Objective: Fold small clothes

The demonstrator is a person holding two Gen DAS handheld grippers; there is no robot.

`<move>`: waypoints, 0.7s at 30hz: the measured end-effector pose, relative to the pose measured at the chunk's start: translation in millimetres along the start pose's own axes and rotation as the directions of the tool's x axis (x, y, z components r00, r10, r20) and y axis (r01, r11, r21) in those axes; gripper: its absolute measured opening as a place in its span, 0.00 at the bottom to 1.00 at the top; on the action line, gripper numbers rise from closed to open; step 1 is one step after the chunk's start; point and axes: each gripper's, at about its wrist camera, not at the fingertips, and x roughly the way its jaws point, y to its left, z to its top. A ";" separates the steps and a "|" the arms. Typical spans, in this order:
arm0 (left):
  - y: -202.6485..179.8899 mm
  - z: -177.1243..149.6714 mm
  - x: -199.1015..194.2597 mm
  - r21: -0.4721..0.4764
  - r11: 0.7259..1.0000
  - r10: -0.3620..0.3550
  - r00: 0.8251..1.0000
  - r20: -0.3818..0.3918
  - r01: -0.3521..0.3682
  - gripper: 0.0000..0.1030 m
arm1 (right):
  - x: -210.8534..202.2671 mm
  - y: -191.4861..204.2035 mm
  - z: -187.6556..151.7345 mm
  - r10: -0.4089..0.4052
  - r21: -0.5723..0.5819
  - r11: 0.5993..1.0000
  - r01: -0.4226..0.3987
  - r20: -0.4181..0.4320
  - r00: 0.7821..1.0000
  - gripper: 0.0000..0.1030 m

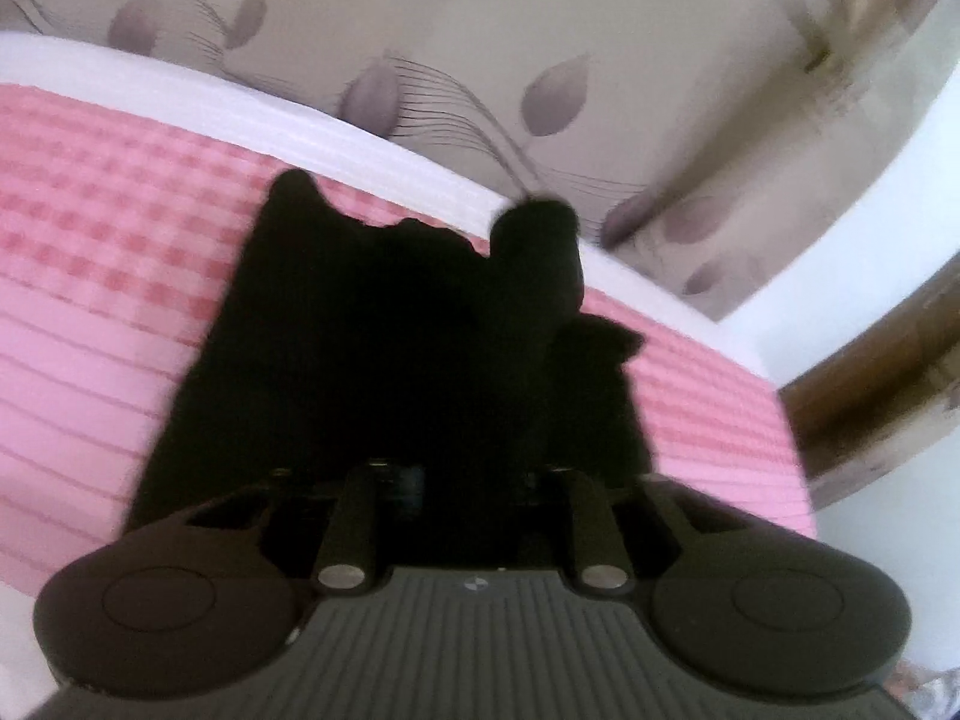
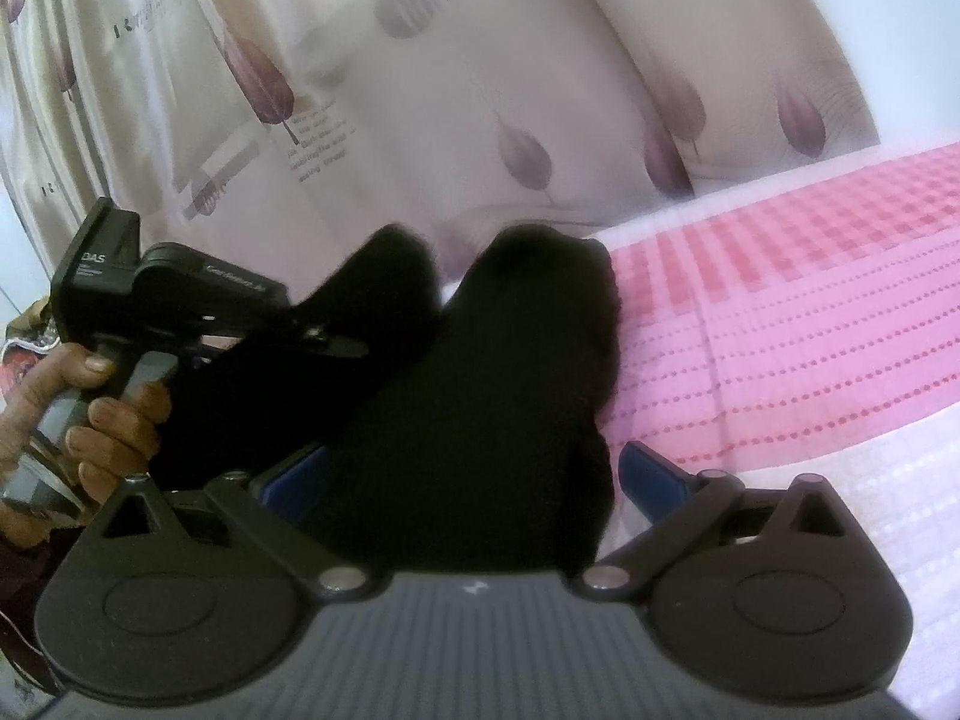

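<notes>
the black garment (image 2: 480,396) lies on the pink checked cloth (image 2: 780,330), rising between the spread jaws of the right gripper (image 2: 468,480). the left gripper (image 2: 336,342), on the garment's other side, has its jaws clamped on the garment's edge, near the floral curtain (image 2: 420,90).

**Pink bed against patterned drapery**

A bed is covered by a pink bedspread (image 1: 108,252), checked in darker pink near its far edge and lined with dotted stripes elsewhere. A white border (image 1: 252,114) is seen along that edge. Behind it, a beige curtain (image 1: 540,30) printed with mauve leaves and thin dark lines is hung. A pale wall (image 1: 870,276) and brown wooden trim (image 1: 870,396) are visible at one side. Soft daylight is cast throughout.
</notes>
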 end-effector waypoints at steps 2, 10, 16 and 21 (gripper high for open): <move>0.6 1.8 -4.3 -0.014 0.995 -0.096 0.995 -0.001 0.096 0.62 | -1.1 -0.1 -0.1 0.001 0.003 1.000 -0.001 0.003 1.000 1.00; 27.0 1.9 -75.5 -0.057 0.910 -0.401 0.908 0.122 0.410 0.98 | -33.1 -11.8 8.7 0.107 0.143 0.981 -0.132 0.170 0.980 1.00; 55.0 -48.0 -109.8 0.278 0.954 -0.200 0.931 0.304 0.114 0.96 | -11.3 18.2 52.2 0.325 0.247 0.906 -0.344 0.117 0.938 1.00; 49.6 -116.0 -81.1 0.517 0.851 -0.262 0.929 0.261 0.094 0.90 | 60.1 32.0 75.3 0.222 0.242 0.949 -0.204 -0.049 0.974 0.99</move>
